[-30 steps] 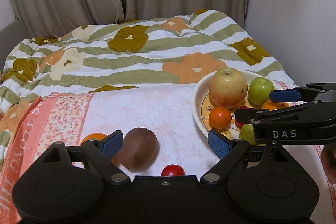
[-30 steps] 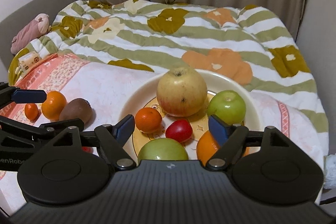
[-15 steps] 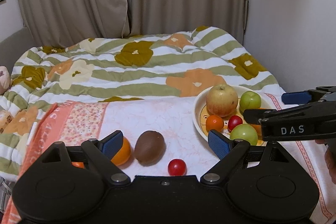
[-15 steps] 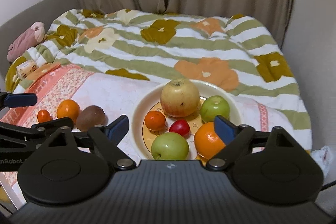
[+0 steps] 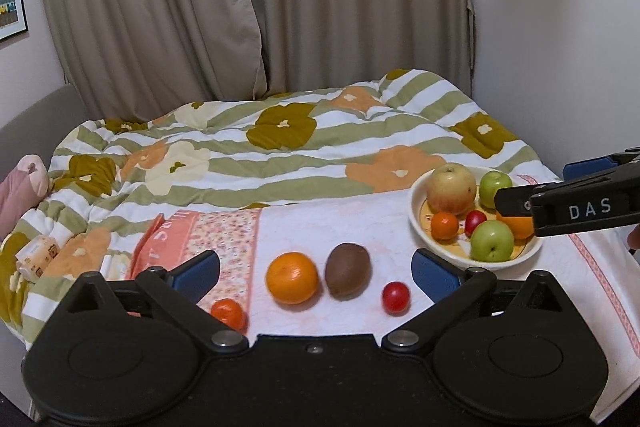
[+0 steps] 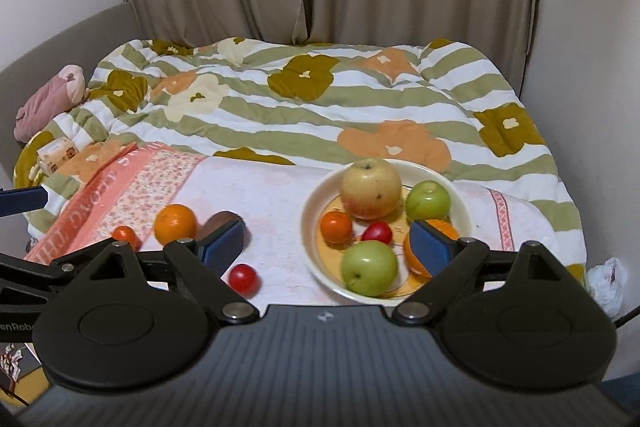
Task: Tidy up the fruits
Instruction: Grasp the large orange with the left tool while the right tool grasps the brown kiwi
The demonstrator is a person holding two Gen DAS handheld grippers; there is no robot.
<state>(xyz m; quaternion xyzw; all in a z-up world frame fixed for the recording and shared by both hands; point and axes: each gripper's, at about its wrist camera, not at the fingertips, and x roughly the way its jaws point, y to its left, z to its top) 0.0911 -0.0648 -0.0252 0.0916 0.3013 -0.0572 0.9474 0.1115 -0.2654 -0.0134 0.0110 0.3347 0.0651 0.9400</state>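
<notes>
Since a second ago you have drawn both tools back and up from the fruit, so more of the bed shows and the fruits look smaller, and both pairs of jaws have spread wider. Your left hand-held gripper (image 5: 316, 269) is opening at this moment, its blue pads wide apart with nothing pinched; the orange (image 5: 292, 277) and the kiwi (image 5: 347, 269) lie on the cloth beyond the gap, untouched. Your right hand-held gripper (image 6: 328, 241) stands fully spread and grips nothing either; its arm crosses the right edge of the left view, over the bowl (image 5: 416, 227).

On the pale pink cloth (image 6: 272, 195) four fruits lie loose in a rough row: a small mandarin (image 5: 228, 313) at the left, then the orange, the kiwi just beside it, and a small red tomato (image 5: 395, 297) set a little apart to the right.

The cream bowl sits on the same cloth, to the right of that row. It holds a large yellow-red apple (image 6: 370, 188) at the back, a green apple (image 6: 428, 200) beside it, a second green apple (image 6: 370, 267) at the front, a small mandarin (image 6: 336, 226), a red tomato (image 6: 377, 231) in the middle, and an orange (image 6: 440, 227) partly hidden behind your right pad.
</notes>
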